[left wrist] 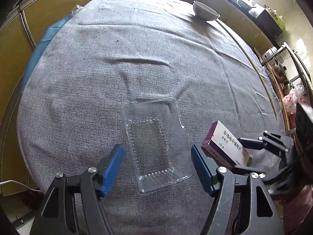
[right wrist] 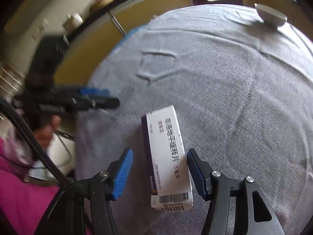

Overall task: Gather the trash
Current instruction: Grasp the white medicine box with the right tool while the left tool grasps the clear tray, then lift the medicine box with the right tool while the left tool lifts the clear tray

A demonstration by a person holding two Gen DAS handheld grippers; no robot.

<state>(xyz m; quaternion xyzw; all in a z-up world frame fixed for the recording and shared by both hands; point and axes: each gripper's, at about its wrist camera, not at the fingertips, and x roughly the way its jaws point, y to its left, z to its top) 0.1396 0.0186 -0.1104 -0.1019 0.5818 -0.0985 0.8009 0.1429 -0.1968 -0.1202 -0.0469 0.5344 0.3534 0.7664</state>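
Left wrist view: the left gripper (left wrist: 157,168) stands spread, its blue pads (left wrist: 112,169) clear on either side of a clear plastic tray (left wrist: 156,146) that lies flat on the grey tablecloth (left wrist: 117,68); neither pad touches it. Just right of the tray sits a white and purple medicine box (left wrist: 228,144), with the right gripper (left wrist: 249,155) around its near end. A white bowl (left wrist: 205,10) stands at the far right edge of the table.

Right wrist view: the right gripper (right wrist: 159,173) is spread, the medicine box (right wrist: 168,156) lying between its pads (right wrist: 122,173) with a gap on each side, barcode end nearest. Left gripper (right wrist: 97,98) appears blurred at the left, over the cloth's edge. A pink sleeve (right wrist: 17,195) fills the near left corner.
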